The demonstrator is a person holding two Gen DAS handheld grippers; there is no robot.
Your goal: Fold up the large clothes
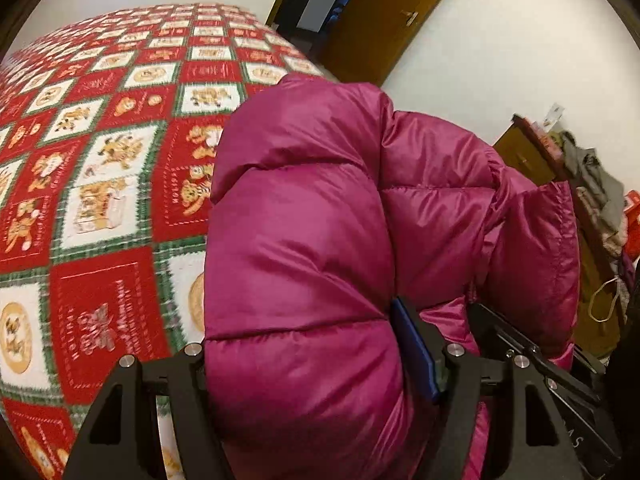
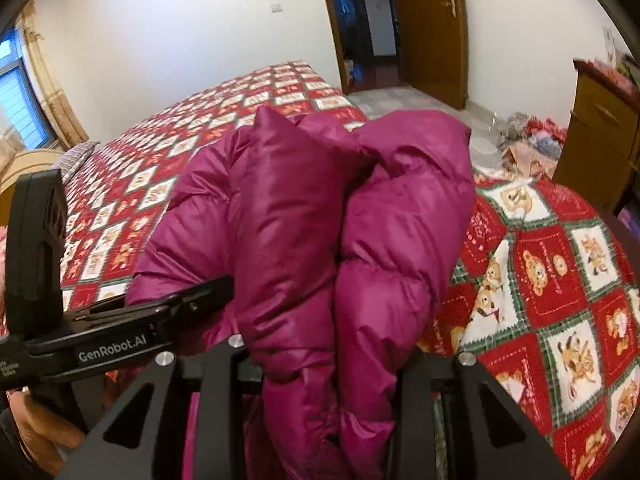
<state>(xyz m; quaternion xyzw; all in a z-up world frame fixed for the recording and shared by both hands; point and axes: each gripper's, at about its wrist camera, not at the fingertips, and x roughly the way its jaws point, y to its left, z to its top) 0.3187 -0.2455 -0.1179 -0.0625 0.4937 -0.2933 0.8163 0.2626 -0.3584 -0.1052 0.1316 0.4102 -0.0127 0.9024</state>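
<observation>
A magenta puffer jacket is bunched up over the red patterned bedspread. My left gripper is shut on a thick fold of the jacket, which bulges out between its fingers. In the right wrist view the jacket rises in two puffy folds straight ahead. My right gripper is shut on the jacket's lower fabric. The left gripper's body shows in the right wrist view, reaching into the jacket from the left. The right gripper's body shows in the left wrist view.
The bed with the red, white and green bedspread stretches back to a white wall. A brown door stands open at the back. A wooden cabinet and piled clothes are at the right. A window is at far left.
</observation>
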